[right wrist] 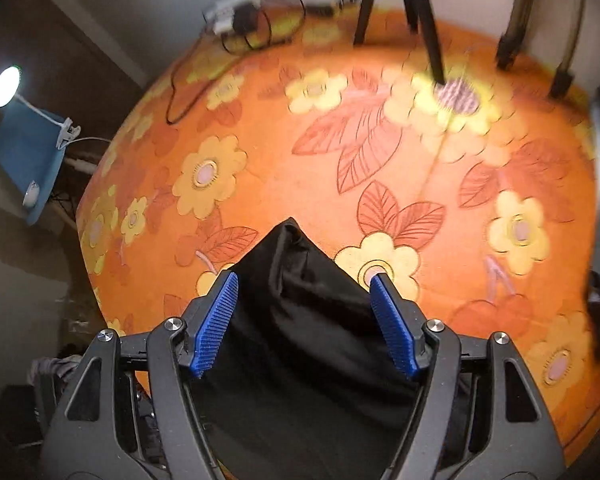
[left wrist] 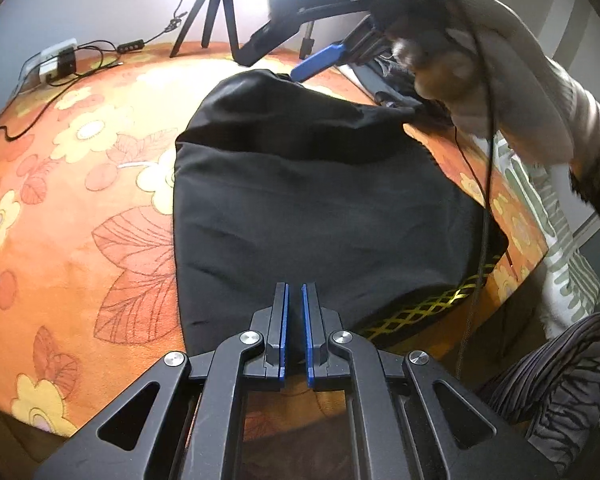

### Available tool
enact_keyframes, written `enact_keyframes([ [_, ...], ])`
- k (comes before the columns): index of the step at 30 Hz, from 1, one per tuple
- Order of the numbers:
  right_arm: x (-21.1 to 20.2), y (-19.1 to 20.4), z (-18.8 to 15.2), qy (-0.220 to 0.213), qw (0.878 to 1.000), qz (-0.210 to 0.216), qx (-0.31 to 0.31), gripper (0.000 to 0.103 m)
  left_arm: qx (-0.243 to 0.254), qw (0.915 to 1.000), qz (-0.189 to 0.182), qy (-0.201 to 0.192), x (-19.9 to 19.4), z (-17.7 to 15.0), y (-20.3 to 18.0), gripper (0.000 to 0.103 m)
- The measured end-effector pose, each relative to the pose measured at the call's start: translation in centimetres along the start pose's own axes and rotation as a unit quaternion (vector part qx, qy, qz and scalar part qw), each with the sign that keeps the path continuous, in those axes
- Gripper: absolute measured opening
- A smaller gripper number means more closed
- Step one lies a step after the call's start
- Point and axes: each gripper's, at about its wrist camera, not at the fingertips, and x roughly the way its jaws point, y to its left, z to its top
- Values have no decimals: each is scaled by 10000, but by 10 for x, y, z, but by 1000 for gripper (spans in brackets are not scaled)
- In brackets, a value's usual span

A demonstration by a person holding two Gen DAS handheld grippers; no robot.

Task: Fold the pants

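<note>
Blue-padded fingers of the left gripper [left wrist: 295, 292] sit almost closed over the near hem of the black fabric pants [left wrist: 300, 200], though whether cloth is pinched between them cannot be told. The right gripper [right wrist: 304, 300] stands wide open, its ribbed blue pads [right wrist: 216, 326] clear of the pants' pointed far corner beneath. The garment lies folded on an orange flower-patterned tablecloth [left wrist: 80, 200]. A black tripod [left wrist: 212, 8] stands at the table's far edge.
</note>
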Motion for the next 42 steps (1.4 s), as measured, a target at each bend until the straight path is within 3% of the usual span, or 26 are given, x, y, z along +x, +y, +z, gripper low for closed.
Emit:
enact_keyframes([
  [4, 21, 2, 1, 494, 9985, 236, -5, 71, -51, 10000, -22, 13, 2, 3, 4, 5],
  [6, 24, 10, -1, 566, 9979, 267, -143, 53, -50, 10000, -27, 14, 2, 3, 5, 5],
  [7, 26, 14, -2, 627, 9975, 269, -205, 33, -40, 10000, -26, 12, 2, 3, 5, 5],
  [9, 28, 25, -3, 697, 9967, 190, -359, 12, -15, 10000, -21, 3, 3, 4, 4, 5],
  [12, 17, 42, -2, 494, 9959, 131, -747, 9, -71, 9999, -70, -4, 3, 3, 6, 5],
  [16, 7, 37, 20, -197, 9927, -600, -1028, 9, -59, 10000, -64, -22, 3, 2, 6, 5],
  [21, 24, 6, 40, -184, 9858, -1498, -739, 17, -38, 10000, -61, -1, 2, 1, 5, 5],
  [24, 1, -11, 32, -425, 9918, -1160, -339, 19, -70, 9999, -90, 37, 1, 3, 5, 5],
  [28, -31, -17, 0, -632, 9939, -843, -338, 41, -142, 9999, -86, 41, -3, 3, 7, 5],
  [35, -49, -57, -63, -562, 9944, -884, 102, 41, -4, 9999, -72, -118, -7, 7, -2, 5],
  [37, -54, -64, -78, -662, 9951, -703, 218, 41, 19, 9999, -44, -96, -3, 6, -3, 5],
  [40, -64, -52, -95, -925, 9949, -364, -143, 41, 37, 10000, -9, -16, 3, 5, -4, 5],
  [42, -58, -39, -100, -786, 9943, -505, -507, 41, 27, 10000, -3, 21, 6, 5, -4, 5],
])
